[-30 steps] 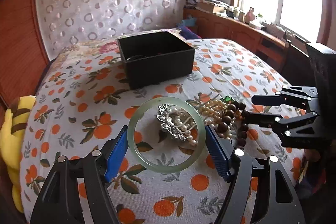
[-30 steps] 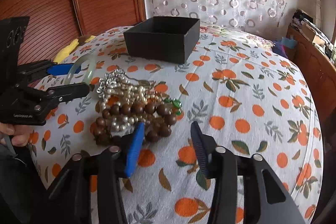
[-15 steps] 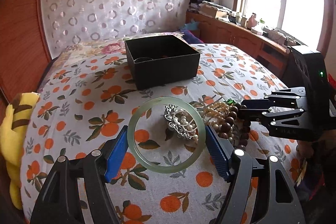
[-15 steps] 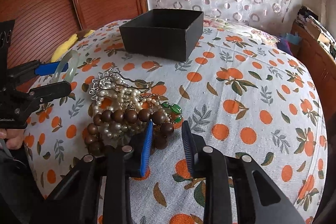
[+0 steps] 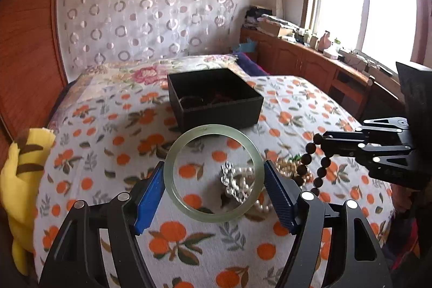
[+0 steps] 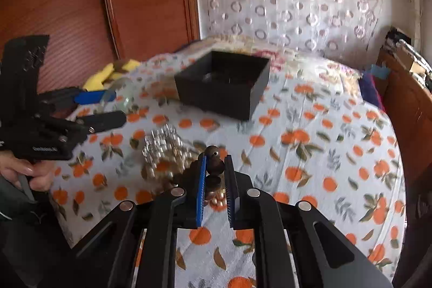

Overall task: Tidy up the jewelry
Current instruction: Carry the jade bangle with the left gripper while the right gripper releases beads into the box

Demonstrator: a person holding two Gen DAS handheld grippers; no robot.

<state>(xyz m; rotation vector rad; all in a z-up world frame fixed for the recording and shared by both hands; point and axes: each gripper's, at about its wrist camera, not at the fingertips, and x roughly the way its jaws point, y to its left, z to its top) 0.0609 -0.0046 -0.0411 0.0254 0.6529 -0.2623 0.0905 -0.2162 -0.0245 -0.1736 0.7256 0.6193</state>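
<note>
Our left tongs (image 5: 214, 189) pinch a smooth, pale green glass-like bangle (image 5: 213, 172) across its width. Our right tongs (image 6: 215, 181) are closing on round dark wooden beads (image 6: 214, 166), the strand dangling. Just below lie knobbly pearls (image 5: 249, 180); beyond stands a square black box (image 5: 214, 99) on the bed (image 5: 108, 126).

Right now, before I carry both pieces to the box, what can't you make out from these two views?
- Black box contents: the left wrist view shows only dark shapes in shadow; in the right wrist view the near wall hides them.
- Brown bead strand in the closing right gripper: its lower end is hidden behind the fingers.
- Pearl and silver pile: motion-blurred in the right view, half behind the green bangle in the left.
</note>
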